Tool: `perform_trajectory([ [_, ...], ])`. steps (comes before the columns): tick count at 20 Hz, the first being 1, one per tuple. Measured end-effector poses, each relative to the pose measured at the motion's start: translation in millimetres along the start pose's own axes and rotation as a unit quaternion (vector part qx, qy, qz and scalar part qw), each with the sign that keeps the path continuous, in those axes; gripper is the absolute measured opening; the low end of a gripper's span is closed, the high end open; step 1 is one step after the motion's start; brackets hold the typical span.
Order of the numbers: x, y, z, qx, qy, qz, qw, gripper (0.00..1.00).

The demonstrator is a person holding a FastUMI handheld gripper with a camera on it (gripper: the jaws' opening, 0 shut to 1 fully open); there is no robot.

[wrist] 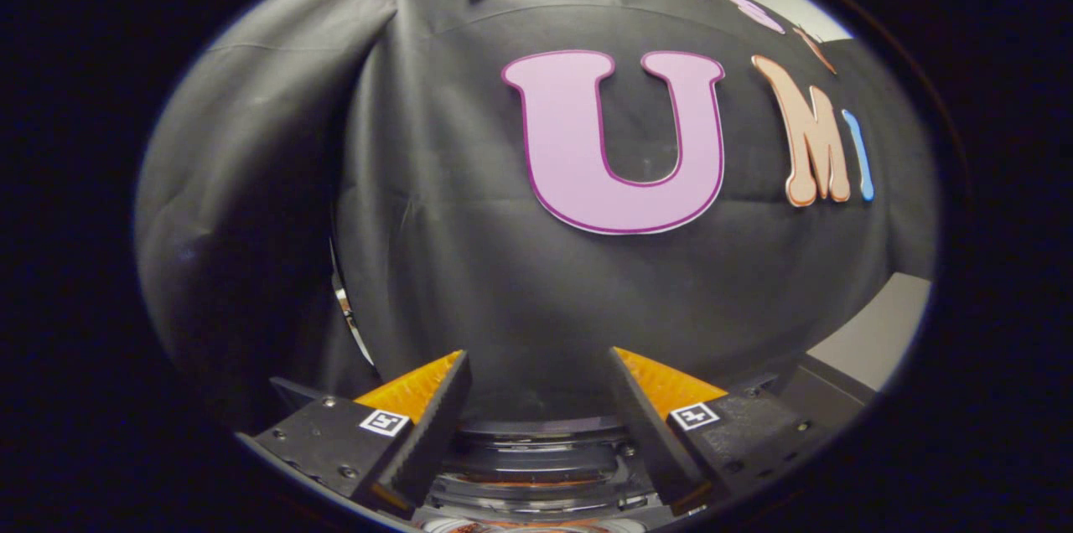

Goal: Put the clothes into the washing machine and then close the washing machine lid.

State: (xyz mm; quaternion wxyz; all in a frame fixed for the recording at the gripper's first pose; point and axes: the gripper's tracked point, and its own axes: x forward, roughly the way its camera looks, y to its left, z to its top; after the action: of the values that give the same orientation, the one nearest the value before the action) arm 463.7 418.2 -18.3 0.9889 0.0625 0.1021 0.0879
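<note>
The gripper (536, 386) is hanging with its fingers spread apart and holding nothing, facing the black booth wall (469, 265). Low between them, a round dark rim is showing, probably the washing machine (536, 449) with its opening facing up; no long axis is readable. Aimed this high, the gripper is risking a blind descent that knocks the rim.

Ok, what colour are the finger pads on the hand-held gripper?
Orange, with black ribbed inner faces, best seen in the gripper view: pads on the open hand-held gripper, nothing between them.
</note>
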Motion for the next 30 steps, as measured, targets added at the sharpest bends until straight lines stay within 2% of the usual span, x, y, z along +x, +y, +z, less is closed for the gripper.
perform_trajectory([
  [9,5,2,-11,-0.008,0.031,0.012,0.999,0.98],
  [19,-14,-2,-8,-0.010,0.033,0.018,0.999,0.99],
  [30,-55,-2,-15,-0.013,0.024,0.021,0.999,0.99],
])
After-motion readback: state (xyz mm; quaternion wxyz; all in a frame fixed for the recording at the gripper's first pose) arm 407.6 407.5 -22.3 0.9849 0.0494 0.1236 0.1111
